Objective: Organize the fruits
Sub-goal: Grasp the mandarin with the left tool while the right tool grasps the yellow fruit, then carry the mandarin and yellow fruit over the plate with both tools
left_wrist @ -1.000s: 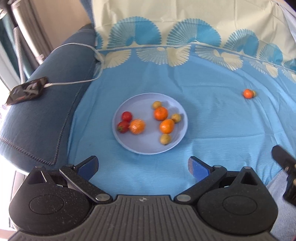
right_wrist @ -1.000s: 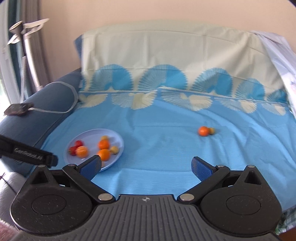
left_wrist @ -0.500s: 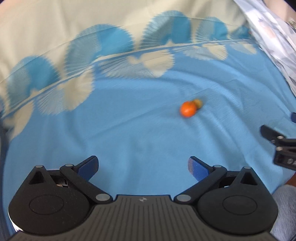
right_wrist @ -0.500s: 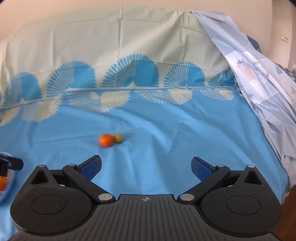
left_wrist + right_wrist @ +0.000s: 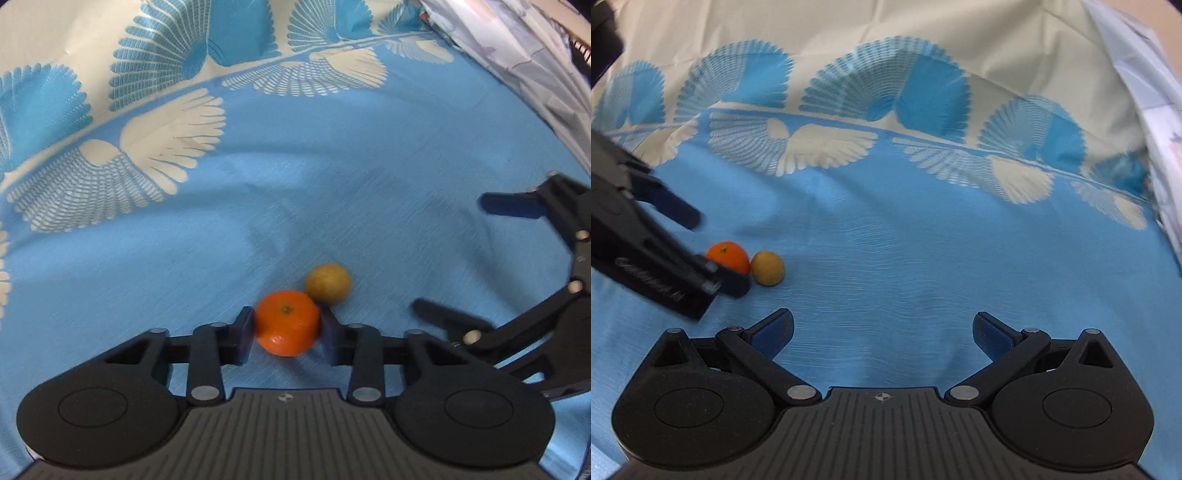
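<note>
An orange mandarin [image 5: 287, 322] lies on the blue cloth and my left gripper [image 5: 287, 332] is shut on it, one pad on each side. A small yellow-green fruit [image 5: 327, 283] lies just behind it, touching it. In the right wrist view the mandarin [image 5: 727, 255] and the yellow-green fruit [image 5: 768, 267] lie at the left, with the left gripper [image 5: 716, 258] around the mandarin. My right gripper [image 5: 882, 332] is open and empty, a little to the right of the fruits; it also shows at the right of the left wrist view [image 5: 461, 258]. The plate is out of view.
The blue cloth [image 5: 332, 184] with fan patterns covers the surface and rises at the back [image 5: 886, 55]. A pale printed sheet [image 5: 535, 66] hangs at the right edge.
The left gripper has swung from the plate to the two loose fruits and has closed on the mandarin. The right gripper has moved closer to the fruits and stays open.
</note>
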`<action>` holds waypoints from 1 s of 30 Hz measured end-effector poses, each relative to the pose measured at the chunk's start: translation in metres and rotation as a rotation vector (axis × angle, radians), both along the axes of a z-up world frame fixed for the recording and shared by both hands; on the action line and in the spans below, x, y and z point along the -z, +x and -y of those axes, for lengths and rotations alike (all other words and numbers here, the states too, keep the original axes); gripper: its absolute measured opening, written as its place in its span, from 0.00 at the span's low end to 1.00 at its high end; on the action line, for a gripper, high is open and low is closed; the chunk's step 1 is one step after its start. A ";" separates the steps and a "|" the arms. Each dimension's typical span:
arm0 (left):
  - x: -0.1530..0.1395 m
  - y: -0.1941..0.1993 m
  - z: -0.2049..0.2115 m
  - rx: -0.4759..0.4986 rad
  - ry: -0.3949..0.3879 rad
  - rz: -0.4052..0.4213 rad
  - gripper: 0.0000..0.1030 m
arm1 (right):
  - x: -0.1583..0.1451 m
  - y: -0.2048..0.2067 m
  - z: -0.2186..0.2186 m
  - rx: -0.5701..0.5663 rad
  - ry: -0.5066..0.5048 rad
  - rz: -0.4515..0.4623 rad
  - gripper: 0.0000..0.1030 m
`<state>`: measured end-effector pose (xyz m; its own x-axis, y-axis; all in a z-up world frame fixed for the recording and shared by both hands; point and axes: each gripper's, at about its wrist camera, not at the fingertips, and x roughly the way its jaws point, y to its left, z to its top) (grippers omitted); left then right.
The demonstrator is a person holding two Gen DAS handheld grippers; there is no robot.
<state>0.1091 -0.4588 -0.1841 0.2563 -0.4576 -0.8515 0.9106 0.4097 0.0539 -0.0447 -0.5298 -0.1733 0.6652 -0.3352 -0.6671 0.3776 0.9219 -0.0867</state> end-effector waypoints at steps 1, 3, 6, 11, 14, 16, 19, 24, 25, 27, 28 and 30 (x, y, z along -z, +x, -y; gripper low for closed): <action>-0.001 0.001 -0.003 0.002 -0.009 0.009 0.39 | 0.003 0.003 0.000 -0.019 0.010 0.002 0.99; -0.002 0.005 -0.012 -0.016 -0.006 0.025 0.39 | 0.007 0.010 -0.001 -0.058 0.036 0.017 0.99; -0.005 0.015 -0.031 -0.059 -0.006 0.017 0.39 | 0.009 0.024 -0.006 -0.130 0.065 0.041 0.99; -0.012 0.027 -0.059 -0.130 0.013 0.053 0.39 | 0.014 0.059 -0.025 -0.205 0.056 0.045 0.89; -0.026 0.026 -0.079 -0.175 0.002 0.046 0.39 | 0.013 0.068 -0.034 -0.194 0.034 0.059 0.27; -0.041 0.020 -0.093 -0.203 -0.021 0.038 0.39 | 0.007 0.067 -0.037 -0.155 0.053 0.040 0.27; -0.071 0.001 -0.115 -0.253 -0.063 0.018 0.39 | -0.012 0.049 -0.043 -0.073 0.077 0.047 0.27; -0.123 -0.049 -0.164 -0.301 -0.106 0.001 0.39 | -0.065 -0.013 -0.077 0.018 0.146 0.133 0.27; -0.134 -0.061 -0.177 -0.310 -0.114 -0.002 0.39 | -0.074 -0.025 -0.088 0.020 0.153 0.139 0.27; -0.149 -0.081 -0.200 -0.330 -0.123 -0.009 0.39 | -0.091 -0.049 -0.115 0.014 0.171 0.152 0.27; -0.156 -0.093 -0.214 -0.341 -0.127 -0.016 0.39 | -0.099 -0.059 -0.130 0.001 0.173 0.156 0.27; -0.168 -0.110 -0.241 -0.366 -0.128 -0.023 0.39 | -0.112 -0.075 -0.159 -0.034 0.163 0.158 0.27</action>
